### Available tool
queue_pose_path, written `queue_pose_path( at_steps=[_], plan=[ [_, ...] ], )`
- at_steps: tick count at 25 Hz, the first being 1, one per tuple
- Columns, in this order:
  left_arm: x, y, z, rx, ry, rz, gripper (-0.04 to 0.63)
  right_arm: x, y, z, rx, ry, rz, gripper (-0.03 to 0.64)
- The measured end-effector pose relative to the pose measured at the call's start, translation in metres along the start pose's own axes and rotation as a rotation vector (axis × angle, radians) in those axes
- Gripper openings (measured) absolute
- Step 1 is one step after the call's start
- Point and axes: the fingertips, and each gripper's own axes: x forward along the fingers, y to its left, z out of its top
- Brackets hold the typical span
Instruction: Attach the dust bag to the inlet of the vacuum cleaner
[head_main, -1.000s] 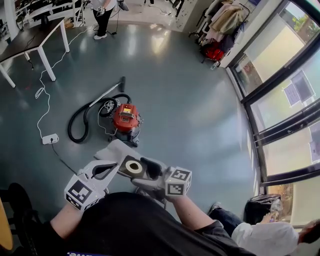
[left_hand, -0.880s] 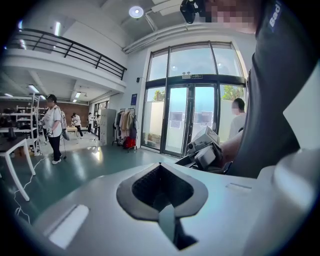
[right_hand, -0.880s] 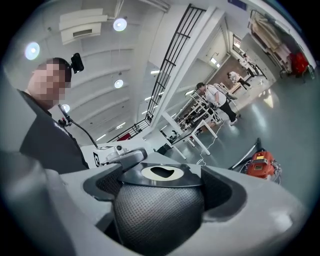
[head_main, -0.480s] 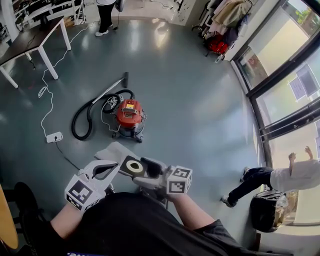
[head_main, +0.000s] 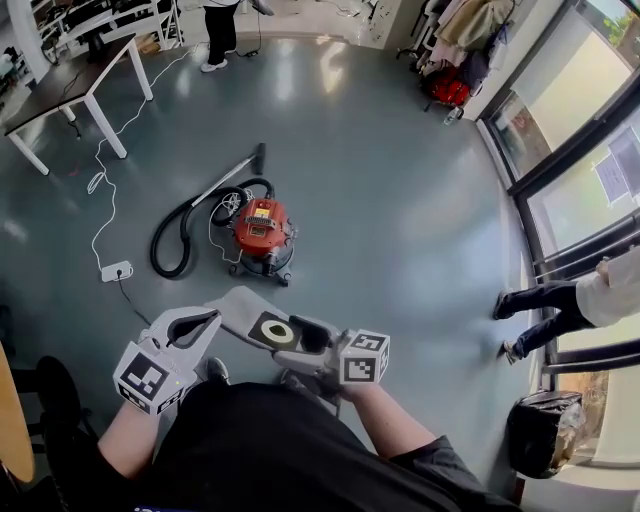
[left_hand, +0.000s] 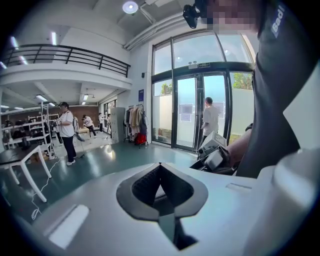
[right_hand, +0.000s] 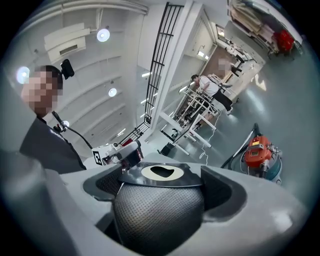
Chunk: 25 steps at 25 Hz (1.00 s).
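Slipping was our worry: our right gripper (head_main: 308, 340) clasped only the soft body of the grey fabric dust bag (head_main: 275, 330), well apart from the red drum vacuum cleaner (head_main: 262, 232), and our left gripper (head_main: 190, 328) was closed and empty.

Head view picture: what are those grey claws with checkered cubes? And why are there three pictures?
A person is standing and holding a grabbing tool in each hand. The checkered cubes are part of those tools. The head view comes from a camera on the person's head, looking down. The other two pictures come from small cameras riding on each tool. The right gripper grips a grey dust bag with a round opening. The left gripper is closed, next to the bag. On the floor ahead sits a red vacuum cleaner with a black hose. The bag is meant to go on it.
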Motion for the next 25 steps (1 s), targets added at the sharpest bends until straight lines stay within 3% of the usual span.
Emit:
queue_pose_path(
  at_steps=[7,12,17,25],
  plan=[
    [0.007,0.015,0.001,0.015,0.008,0.073,0.017,-0.003,-0.017,0.001,0.026,0.041,0.026,0.479],
    [0.007,0.032,0.004,0.001,-0.017,0.084,0.017,0.003,-0.02,0.007,0.032,0.044,0.011,0.479],
    [0.01,0.078,-0.008,-0.021,-0.042,0.043,0.017,0.036,-0.025,0.017,0.023,0.028,-0.028,0.479],
    [0.013,0.161,-0.024,-0.04,-0.064,-0.087,0.017,0.098,-0.038,0.034,0.035,0.013,-0.109,0.479]
  ],
)
